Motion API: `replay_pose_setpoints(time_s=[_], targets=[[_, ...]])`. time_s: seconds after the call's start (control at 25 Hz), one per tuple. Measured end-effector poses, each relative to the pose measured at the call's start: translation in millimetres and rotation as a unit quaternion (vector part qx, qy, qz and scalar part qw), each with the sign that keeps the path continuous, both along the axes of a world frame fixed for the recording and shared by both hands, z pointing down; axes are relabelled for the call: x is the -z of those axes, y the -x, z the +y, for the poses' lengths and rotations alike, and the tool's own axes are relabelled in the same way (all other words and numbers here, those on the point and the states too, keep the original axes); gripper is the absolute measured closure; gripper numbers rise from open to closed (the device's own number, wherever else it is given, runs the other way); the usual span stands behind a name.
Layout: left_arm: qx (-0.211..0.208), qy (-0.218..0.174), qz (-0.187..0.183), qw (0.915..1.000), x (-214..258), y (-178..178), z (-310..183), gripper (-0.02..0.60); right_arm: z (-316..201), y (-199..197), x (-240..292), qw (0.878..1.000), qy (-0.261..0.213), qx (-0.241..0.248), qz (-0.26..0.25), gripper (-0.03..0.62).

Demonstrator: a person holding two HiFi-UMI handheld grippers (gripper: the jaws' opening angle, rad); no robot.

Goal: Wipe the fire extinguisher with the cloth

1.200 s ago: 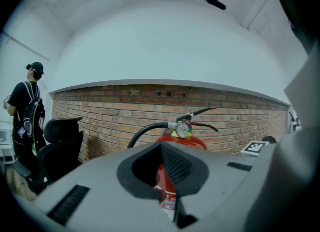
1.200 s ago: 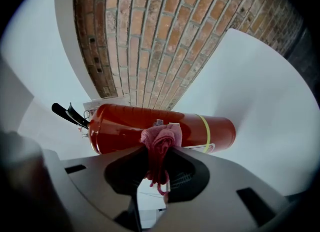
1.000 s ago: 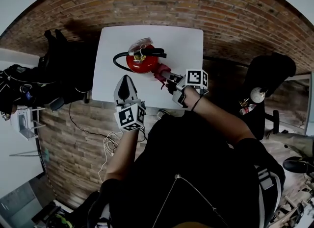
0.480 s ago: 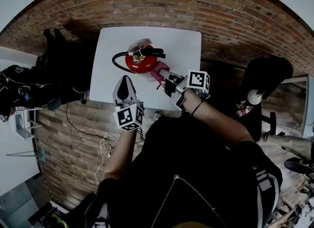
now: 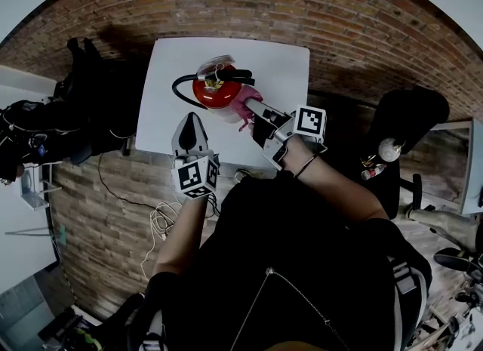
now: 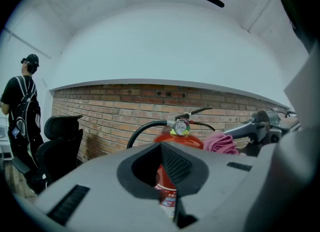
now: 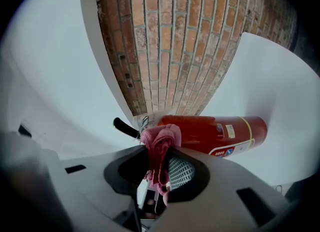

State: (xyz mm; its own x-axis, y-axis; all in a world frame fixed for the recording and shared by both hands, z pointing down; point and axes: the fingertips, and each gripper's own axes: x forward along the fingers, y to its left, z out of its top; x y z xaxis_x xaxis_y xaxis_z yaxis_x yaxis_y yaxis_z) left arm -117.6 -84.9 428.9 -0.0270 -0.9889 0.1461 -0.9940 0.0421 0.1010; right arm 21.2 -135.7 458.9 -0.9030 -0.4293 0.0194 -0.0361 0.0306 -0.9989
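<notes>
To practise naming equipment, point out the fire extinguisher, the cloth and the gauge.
fire extinguisher [image 7: 210, 132], right gripper view, red body
cloth [image 7: 160, 140], right gripper view, bunched top
gauge [image 6: 181, 126], left gripper view, dial face

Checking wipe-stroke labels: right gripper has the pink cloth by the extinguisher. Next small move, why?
Likely slide the pink cloth down the side of the fire extinguisher: the right gripper is shut on the cloth up at the cylinder's shoulder, and the left gripper, shut, is clear of it.

White table [image 5: 283, 70], brick wall [image 6: 100, 109], black chair [image 5: 411, 112], white cables [image 5: 162, 221].
</notes>
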Motion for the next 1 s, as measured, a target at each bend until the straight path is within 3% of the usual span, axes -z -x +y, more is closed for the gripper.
replay_pose_setpoints(time_s=[0.24,0.4,0.52,0.64,0.72,0.8,0.84,1.0], targets=[[0.008,0.001,0.000,1.0000,-2,2,8,0.571,-1,-3,20,0.999,-0.028,0.006,-0.030,0.490],[0.015,0.002,0.002,0.9999,-4,5,11,0.571,4,-3,15,0.998,-0.047,0.024,-0.017,0.490],[0.020,0.006,0.004,0.9998,-9,9,15,0.571,9,-7,2,0.994,-0.092,0.048,0.025,0.490],[0.026,0.013,0.006,0.9996,-14,12,19,0.571,11,-14,-26,0.977,-0.156,0.084,0.116,0.490],[0.028,0.017,0.006,0.9994,-17,13,20,0.571,13,-15,-47,0.956,-0.202,0.118,0.176,0.490],[0.030,0.021,0.006,0.9993,-20,14,23,0.571,19,-13,-69,0.921,-0.260,0.161,0.240,0.490],[0.031,0.023,0.007,0.9992,-21,13,25,0.571,23,-12,-82,0.897,-0.292,0.185,0.275,0.490],[0.030,0.027,0.008,0.9991,-23,11,25,0.571,44,-5,-140,0.781,-0.398,0.287,0.387,0.491]])
